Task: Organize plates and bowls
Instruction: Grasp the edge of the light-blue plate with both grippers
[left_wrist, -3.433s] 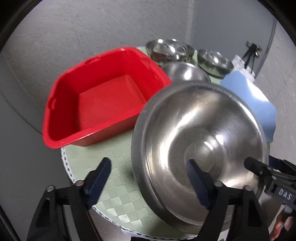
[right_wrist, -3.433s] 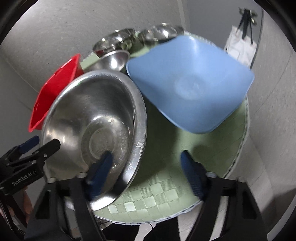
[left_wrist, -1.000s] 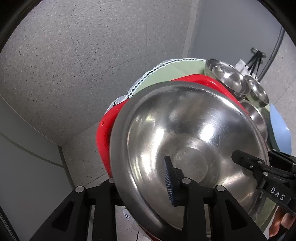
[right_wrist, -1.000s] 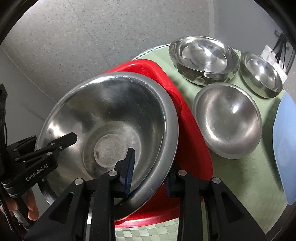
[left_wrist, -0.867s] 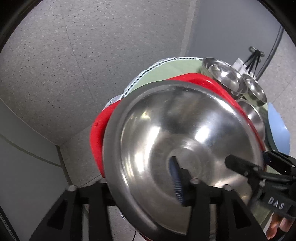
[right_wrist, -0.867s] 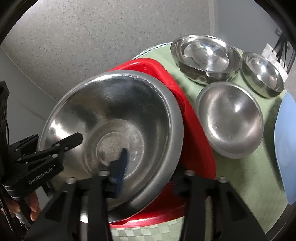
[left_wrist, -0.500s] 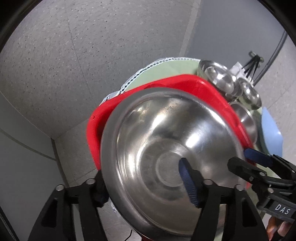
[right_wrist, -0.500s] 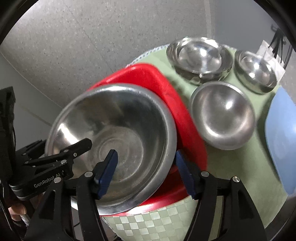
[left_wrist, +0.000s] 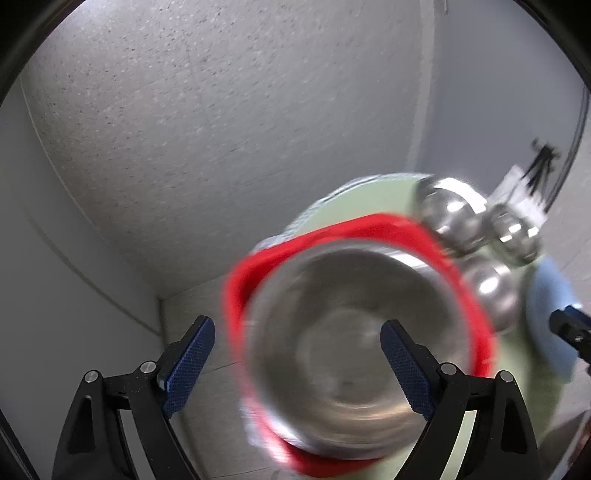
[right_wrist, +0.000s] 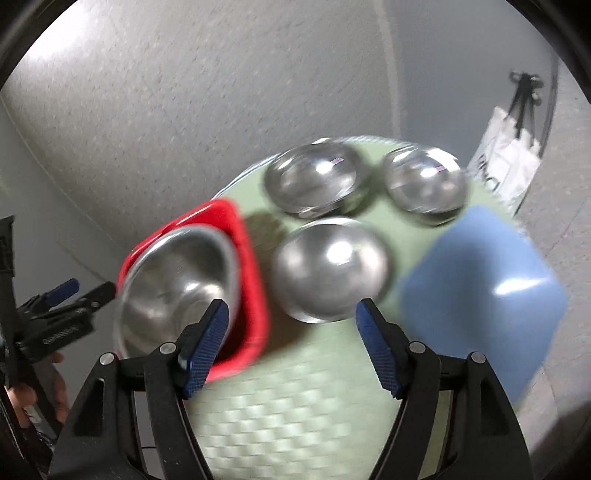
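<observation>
A large steel bowl (left_wrist: 351, 350) (right_wrist: 177, 280) sits inside the red tub (left_wrist: 236, 291) (right_wrist: 251, 258) at the table's left. My left gripper (left_wrist: 297, 365) is open and empty, above and back from the bowl; it also shows at the left of the right wrist view (right_wrist: 85, 295). My right gripper (right_wrist: 291, 332) is open and empty above the green mat, its fingers framing a medium steel bowl (right_wrist: 328, 269). Both views are blurred by motion.
Two more steel bowls (right_wrist: 314, 181) (right_wrist: 424, 181) stand at the back of the round table with the green checked mat (right_wrist: 295, 406). A blue square dish (right_wrist: 480, 291) lies at the right. A white bag (right_wrist: 506, 166) and a tripod stand on the floor beyond.
Both grippers let go of the large steel bowl, opened and pulled up and back. The bowl now rests in the red tub. The right gripper has swung right, towards the medium bowl.
</observation>
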